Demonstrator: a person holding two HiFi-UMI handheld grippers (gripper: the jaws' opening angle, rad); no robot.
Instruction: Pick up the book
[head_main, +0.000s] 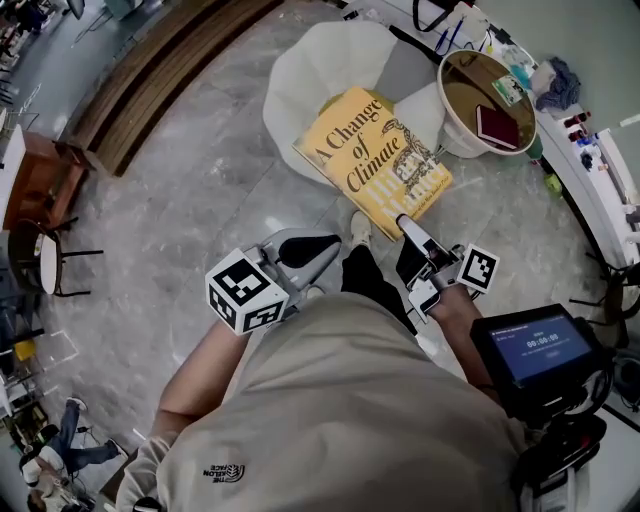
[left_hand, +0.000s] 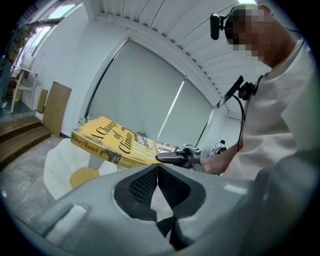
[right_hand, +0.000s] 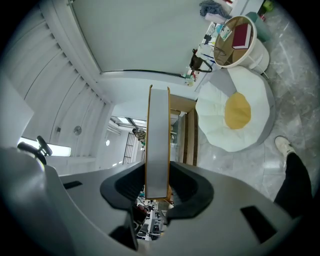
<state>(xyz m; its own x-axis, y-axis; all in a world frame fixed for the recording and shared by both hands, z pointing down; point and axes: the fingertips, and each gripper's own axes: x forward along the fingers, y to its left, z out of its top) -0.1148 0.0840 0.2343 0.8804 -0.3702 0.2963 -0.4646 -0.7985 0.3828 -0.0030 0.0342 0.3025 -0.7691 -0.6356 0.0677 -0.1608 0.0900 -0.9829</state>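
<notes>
A yellow book (head_main: 370, 150) titled "A Change of Climate" is lifted above the floor, tilted, cover up. My right gripper (head_main: 408, 226) is shut on its near corner. In the right gripper view the book (right_hand: 158, 145) stands edge-on between the two pads. In the left gripper view the same book (left_hand: 112, 142) hangs ahead with the right gripper (left_hand: 175, 158) clamped on its end. My left gripper (head_main: 312, 248) is to the left of the book, apart from it, shut with nothing between its pads (left_hand: 150, 182).
Under the book lies a white egg-shaped cushion (head_main: 320, 70) with a yellow centre (right_hand: 237, 111). A round tub (head_main: 452, 120) holding a dark red book (head_main: 497, 127) stands at the right, beside a cluttered white counter (head_main: 600, 170). Wooden steps (head_main: 150, 80) run along the left.
</notes>
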